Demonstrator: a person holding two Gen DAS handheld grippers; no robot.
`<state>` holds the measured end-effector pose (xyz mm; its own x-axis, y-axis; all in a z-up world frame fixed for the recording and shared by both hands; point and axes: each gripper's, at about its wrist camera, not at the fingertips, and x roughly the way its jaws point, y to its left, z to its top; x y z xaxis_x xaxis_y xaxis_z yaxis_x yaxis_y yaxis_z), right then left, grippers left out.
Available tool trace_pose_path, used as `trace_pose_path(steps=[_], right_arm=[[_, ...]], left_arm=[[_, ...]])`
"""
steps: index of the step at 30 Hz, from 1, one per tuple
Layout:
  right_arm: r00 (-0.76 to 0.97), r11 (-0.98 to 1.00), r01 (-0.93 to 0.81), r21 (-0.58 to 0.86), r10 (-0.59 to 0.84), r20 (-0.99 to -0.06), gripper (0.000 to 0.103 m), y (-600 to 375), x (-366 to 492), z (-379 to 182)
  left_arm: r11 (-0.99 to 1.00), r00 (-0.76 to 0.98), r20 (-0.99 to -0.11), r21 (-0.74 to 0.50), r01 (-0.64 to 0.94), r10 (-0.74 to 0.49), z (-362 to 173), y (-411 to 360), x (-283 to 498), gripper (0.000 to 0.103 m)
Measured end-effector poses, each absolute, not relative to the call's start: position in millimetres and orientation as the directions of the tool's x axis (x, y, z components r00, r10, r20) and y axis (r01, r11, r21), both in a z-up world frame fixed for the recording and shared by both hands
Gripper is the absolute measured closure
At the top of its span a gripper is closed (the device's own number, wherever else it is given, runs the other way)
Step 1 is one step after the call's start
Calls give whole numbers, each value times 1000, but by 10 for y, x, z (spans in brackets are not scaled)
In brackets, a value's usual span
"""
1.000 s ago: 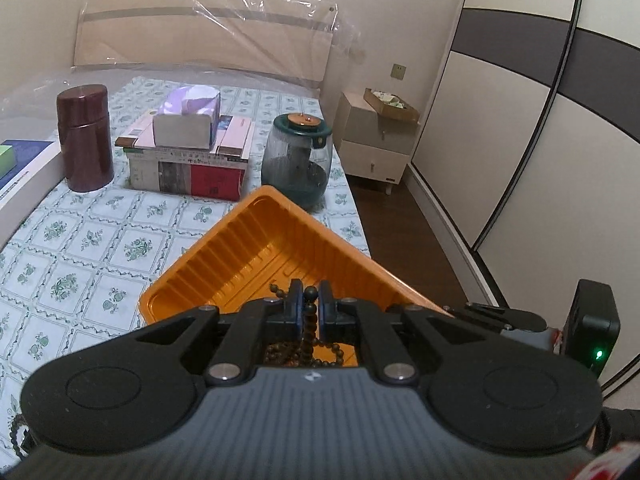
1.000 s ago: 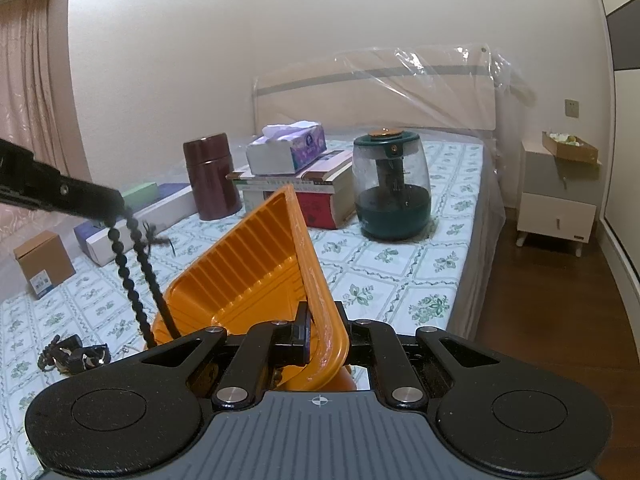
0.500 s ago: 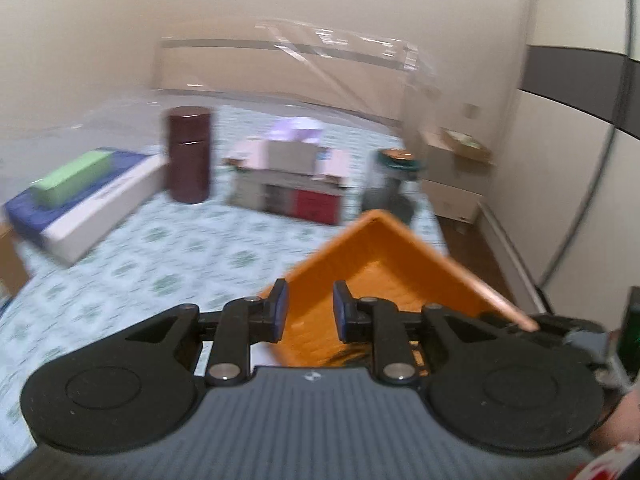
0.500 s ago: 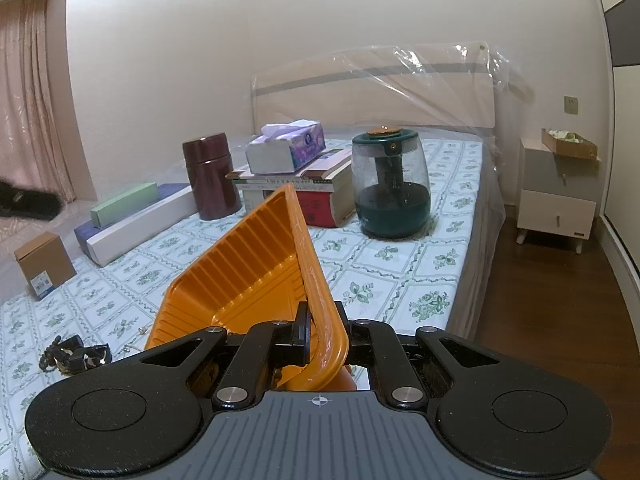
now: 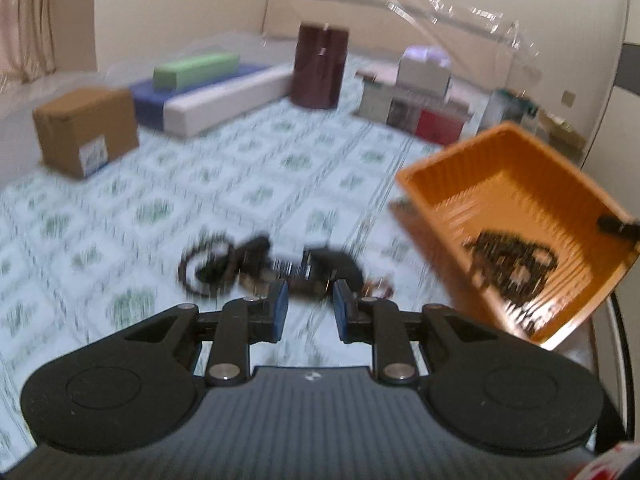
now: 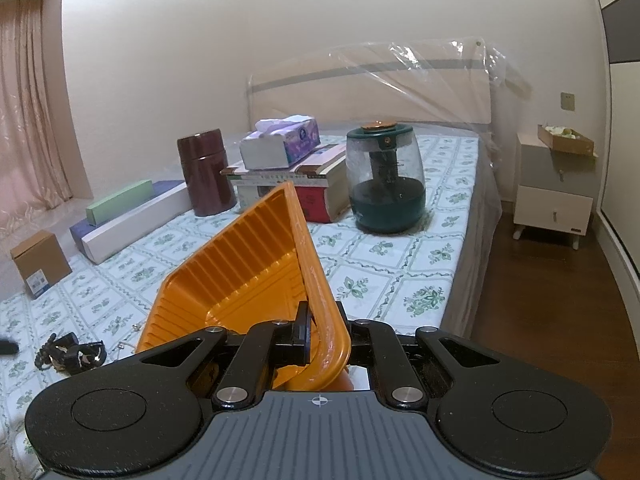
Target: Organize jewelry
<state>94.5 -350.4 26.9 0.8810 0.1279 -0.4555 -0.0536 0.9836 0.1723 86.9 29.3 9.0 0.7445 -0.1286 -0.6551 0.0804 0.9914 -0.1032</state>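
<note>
The bed (image 6: 400,272) has a white sheet with green flowers. On it lie a brown cardboard box (image 6: 40,260), a dark red can (image 6: 206,178), a green jar (image 6: 386,188) and a small dark jewelry pile (image 6: 72,354).

The orange tray (image 6: 256,276) looks like thin moulded plastic, ribbed on its walls and floor, with a smooth, faintly glossy rim. The bedsheet (image 6: 384,256) is matt printed cloth. Clear, crinkled plastic film (image 6: 420,76) wraps the headboard and catches the light. The maroon canister (image 6: 206,172) has a smooth satin sheen. The humidifier (image 6: 386,184) has a glossy see-through shell over a dark green base. The brown box (image 6: 40,260) is matt cardboard. The floor (image 6: 544,312) is dark polished wood. Both grippers show matt black plastic bodies with bright metal pivot screws.
</note>
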Motion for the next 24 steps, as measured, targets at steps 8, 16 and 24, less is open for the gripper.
trace_pose_path(steps=[8, 16, 24], right_arm=[[878, 985, -47, 168, 121, -463, 94, -3505, 950, 254], [876, 986, -43, 163, 116, -469, 94, -3532, 951, 234], [874, 986, -38, 161, 111, -474, 94, -3549, 962, 212]], left_arm=[[991, 705, -697, -93, 93, -132, -272, 160, 817, 82], [994, 712, -694, -72, 78, -106, -337, 94, 914, 82], [992, 755, -644, -85, 91, -124, -192, 14, 1083, 82]])
